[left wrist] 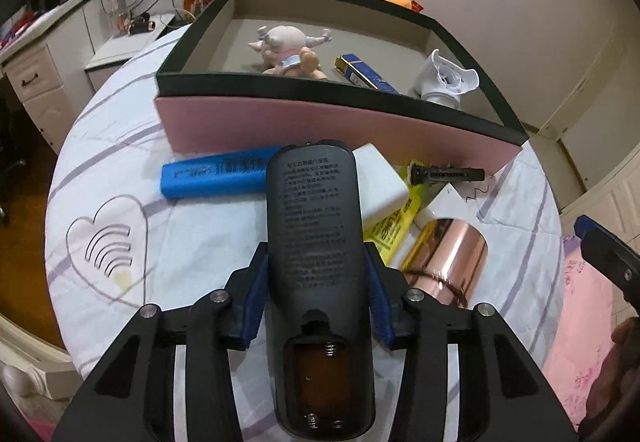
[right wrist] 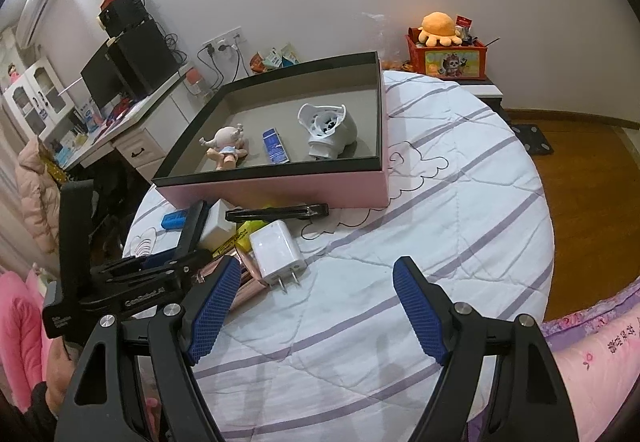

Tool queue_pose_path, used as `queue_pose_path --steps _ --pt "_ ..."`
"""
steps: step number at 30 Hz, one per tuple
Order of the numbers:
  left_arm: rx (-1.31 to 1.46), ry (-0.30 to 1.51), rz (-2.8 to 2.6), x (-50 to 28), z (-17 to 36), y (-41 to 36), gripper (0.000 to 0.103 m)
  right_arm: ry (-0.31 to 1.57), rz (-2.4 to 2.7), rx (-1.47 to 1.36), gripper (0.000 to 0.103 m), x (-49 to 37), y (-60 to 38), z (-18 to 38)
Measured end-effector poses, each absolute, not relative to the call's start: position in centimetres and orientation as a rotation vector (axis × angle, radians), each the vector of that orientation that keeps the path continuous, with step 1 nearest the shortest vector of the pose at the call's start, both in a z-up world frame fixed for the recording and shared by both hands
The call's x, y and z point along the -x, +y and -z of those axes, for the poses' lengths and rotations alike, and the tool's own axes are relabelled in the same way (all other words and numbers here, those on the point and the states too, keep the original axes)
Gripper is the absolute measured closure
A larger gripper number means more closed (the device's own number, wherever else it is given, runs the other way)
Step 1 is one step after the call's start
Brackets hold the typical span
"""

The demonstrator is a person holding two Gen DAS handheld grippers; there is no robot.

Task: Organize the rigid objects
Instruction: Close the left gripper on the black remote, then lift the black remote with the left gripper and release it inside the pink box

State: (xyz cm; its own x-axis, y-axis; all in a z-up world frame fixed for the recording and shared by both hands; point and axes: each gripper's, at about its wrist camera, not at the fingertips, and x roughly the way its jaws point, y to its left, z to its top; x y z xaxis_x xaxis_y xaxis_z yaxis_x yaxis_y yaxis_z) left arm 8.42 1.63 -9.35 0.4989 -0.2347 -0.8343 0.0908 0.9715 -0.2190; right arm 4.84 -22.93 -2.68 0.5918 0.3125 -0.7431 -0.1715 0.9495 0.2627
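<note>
My left gripper (left wrist: 316, 254) is shut on a black remote (left wrist: 314, 242), back side up with its battery bay open, and both blue pads press its sides. It hangs over the quilt just before the pink box (left wrist: 320, 130) with a black rim. Inside the box lie a doll (left wrist: 288, 48), a small blue carton (left wrist: 366, 74) and a white plastic nozzle piece (left wrist: 448, 78). Loose on the quilt beside the remote are a blue case (left wrist: 212, 174), a white charger (left wrist: 380, 182), a yellow packet (left wrist: 394, 230), a rose-gold cylinder (left wrist: 448, 254) and a black clip (left wrist: 448, 174). My right gripper (right wrist: 318, 266) stands open over bare quilt, with nothing between its fingers.
A white plug adapter (right wrist: 276, 250) lies near the right gripper's left finger. A round bed with a striped white quilt (right wrist: 420, 202) carries everything. A desk with a monitor (right wrist: 120, 74) stands at the left, a red toy bin (right wrist: 446, 58) at the back, and wooden floor (right wrist: 580, 170) on the right.
</note>
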Motion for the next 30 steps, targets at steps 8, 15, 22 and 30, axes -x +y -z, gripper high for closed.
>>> queue_pose_path --steps 8,15,22,30 --pt "0.154 0.997 0.198 -6.9 8.0 2.1 0.059 0.899 -0.291 -0.165 0.023 -5.0 -22.5 2.7" --pt "0.15 0.939 0.201 -6.7 6.3 1.9 0.06 0.901 -0.296 -0.167 0.023 -5.1 -22.2 2.7" --pt "0.182 1.059 0.142 -8.2 9.8 2.3 0.057 0.902 -0.291 -0.169 0.023 -5.2 -22.3 3.0" --pt "0.188 1.061 0.108 -7.7 10.2 2.8 0.029 0.906 -0.285 -0.176 0.023 -5.4 -22.5 3.1"
